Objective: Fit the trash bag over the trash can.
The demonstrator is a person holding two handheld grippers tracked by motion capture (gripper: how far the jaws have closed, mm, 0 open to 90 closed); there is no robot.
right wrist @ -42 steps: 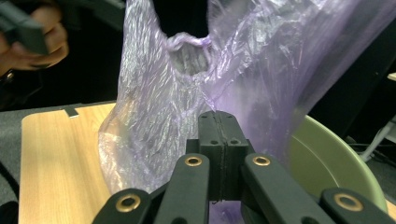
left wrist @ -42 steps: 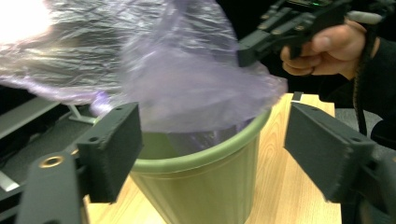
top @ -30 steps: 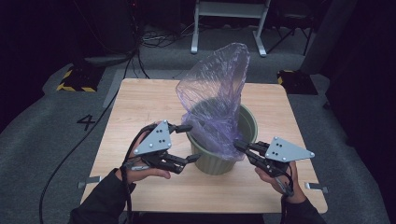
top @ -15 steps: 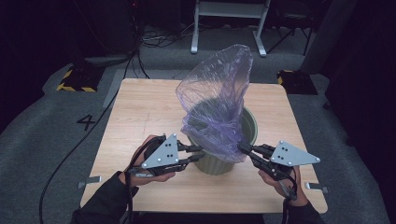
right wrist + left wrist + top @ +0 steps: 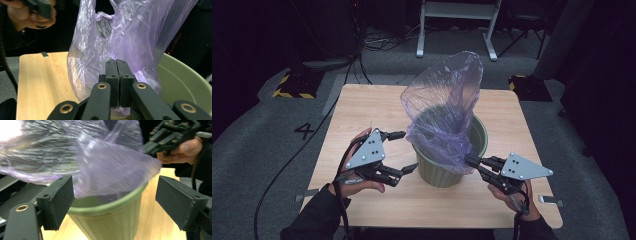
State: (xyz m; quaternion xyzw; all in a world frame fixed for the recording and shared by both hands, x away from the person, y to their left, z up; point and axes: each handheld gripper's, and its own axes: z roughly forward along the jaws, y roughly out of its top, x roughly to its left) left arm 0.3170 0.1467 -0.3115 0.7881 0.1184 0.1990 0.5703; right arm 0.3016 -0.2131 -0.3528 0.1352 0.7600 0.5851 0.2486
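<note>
Lining a bin with a bag, high view, read left to right. The left gripper (image 5: pixel 404 150) stands wide open just beside the near left wall of the bin (image 5: pixel 438 172); its jaws have just been opening, and in the left gripper view the pads (image 5: pixel 59 200) frame the green rim and the hanging film without pressing on either. The step in hand appears to be a fresh grab of the bag's edge on this side. To do it well, the open jaws should probably close on the loose film just above the rim, then draw it outward and down over the lip; a bite that takes in the rim itself would likely tip the bin.

The bag (image 5: pixel 447 112) is thin, translucent and purple, creased all over; its upper part balloons well above the bin while its lower part sits inside, with some film draped over the near rim. The bin is pale green and upright, near the middle of the table (image 5: pixel 362 107).

The right gripper (image 5: pixel 468 160) is pinched closed on the bag's film at the bin's near right rim; in the right gripper view its pads (image 5: pixel 111 75) meet with film between them. It should hold steady as an anchor.
</note>
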